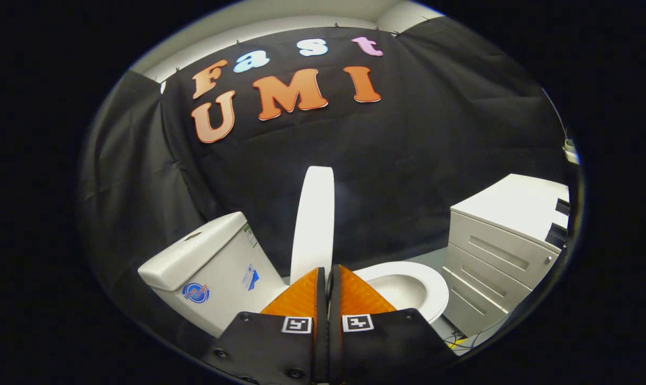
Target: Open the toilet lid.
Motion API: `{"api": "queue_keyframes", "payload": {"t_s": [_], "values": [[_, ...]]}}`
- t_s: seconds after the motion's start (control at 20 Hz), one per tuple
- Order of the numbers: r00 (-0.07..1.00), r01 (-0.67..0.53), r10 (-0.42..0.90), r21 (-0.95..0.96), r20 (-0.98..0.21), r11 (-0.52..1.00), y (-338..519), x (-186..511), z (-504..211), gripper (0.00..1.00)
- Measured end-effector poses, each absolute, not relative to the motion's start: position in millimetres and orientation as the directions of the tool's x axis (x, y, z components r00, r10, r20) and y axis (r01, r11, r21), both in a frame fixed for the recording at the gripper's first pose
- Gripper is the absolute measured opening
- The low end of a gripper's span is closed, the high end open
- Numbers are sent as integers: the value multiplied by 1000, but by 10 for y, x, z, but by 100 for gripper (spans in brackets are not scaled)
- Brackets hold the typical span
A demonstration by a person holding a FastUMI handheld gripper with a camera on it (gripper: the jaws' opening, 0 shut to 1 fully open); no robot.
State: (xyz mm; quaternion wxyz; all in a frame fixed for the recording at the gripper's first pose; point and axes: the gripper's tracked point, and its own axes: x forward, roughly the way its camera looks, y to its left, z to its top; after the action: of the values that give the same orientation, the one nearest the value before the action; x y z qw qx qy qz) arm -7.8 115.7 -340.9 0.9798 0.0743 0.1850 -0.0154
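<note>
We see toilet lid [313, 219] white, raised upright, seen edge-on, between cistern [205, 267] and seat rim [429, 283]. Bowl [403, 289] open, looks empty. Gripper [328, 278] fingers nearly together, pinching lid's lower edge. Drawer cabinet [493, 256] beside toilet, drawers closed.

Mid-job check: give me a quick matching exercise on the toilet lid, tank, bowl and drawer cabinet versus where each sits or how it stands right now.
Things:
1. toilet lid
2. tank
3. bowl
4. drawer cabinet

States or places:
A. beyond the bowl, against the booth wall
B. raised upright, edge-on just ahead of the gripper, fingers close together
C. behind the lid, flush button on top
D. uncovered, seat ring showing

Pairs: 1-B, 2-C, 3-D, 4-A
</note>
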Motion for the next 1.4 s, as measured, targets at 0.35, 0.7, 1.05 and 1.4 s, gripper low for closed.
{"api": "queue_keyframes", "payload": {"t_s": [0.35,0.7,1.05,1.4], "values": [[942,-23,54,98,-330,995,1726,-70,-3310,7],[944,-57,76,66,-320,996,2026,-81,-3276,7],[942,-94,113,75,-316,993,2340,-99,-3279,7],[939,-134,148,67,-309,989,2615,-127,-3293,7]]}}
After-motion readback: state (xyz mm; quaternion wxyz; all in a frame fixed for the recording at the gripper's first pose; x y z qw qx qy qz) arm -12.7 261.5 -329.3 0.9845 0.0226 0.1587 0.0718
